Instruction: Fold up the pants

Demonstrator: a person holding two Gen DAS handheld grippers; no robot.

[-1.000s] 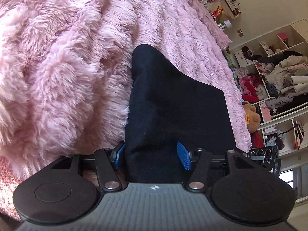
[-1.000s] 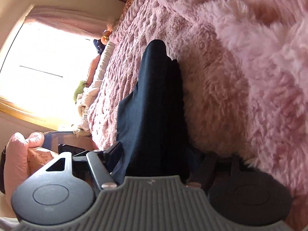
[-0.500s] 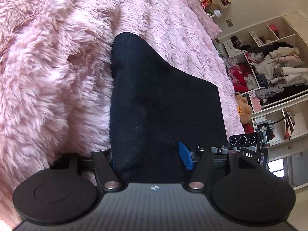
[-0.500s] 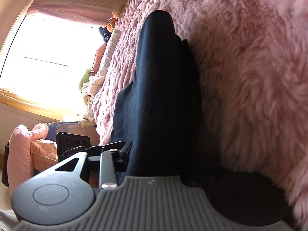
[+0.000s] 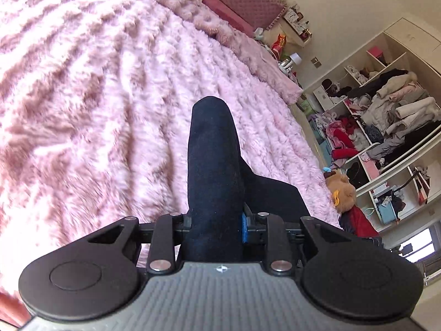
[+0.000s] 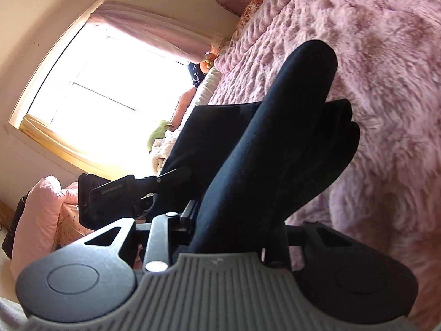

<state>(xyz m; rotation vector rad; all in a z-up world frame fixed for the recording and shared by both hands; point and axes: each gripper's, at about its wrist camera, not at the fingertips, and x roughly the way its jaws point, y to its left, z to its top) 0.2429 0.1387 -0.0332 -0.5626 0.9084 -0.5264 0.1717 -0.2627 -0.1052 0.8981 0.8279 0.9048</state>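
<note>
Dark navy pants [image 5: 215,165] lie on a fluffy pink bed cover [image 5: 110,96]. My left gripper [image 5: 215,226] has a bunched fold of the cloth between its jaws. They are closing, and the blue pad [image 5: 244,227] presses on the fabric. The fold stands up off the cover. In the right wrist view the pants [image 6: 275,151] rise in a thick roll from my right gripper [image 6: 231,226]. Its jaws are also closing on the cloth, and the right finger is hidden behind it. The left gripper's body [image 6: 110,195] shows at the left, holding the other end of the same edge.
Open shelves stuffed with clothes [image 5: 386,115] and a teddy bear [image 5: 341,190] stand past the bed's right side. A padded headboard [image 5: 234,2] is at the far end. A bright window [image 6: 110,82] and a pink cushion [image 6: 35,220] are at the left.
Both grippers have narrowed from wide open onto the pants' edge and risen. The cloth, flat on the cover before, is now bunched and lifted.
</note>
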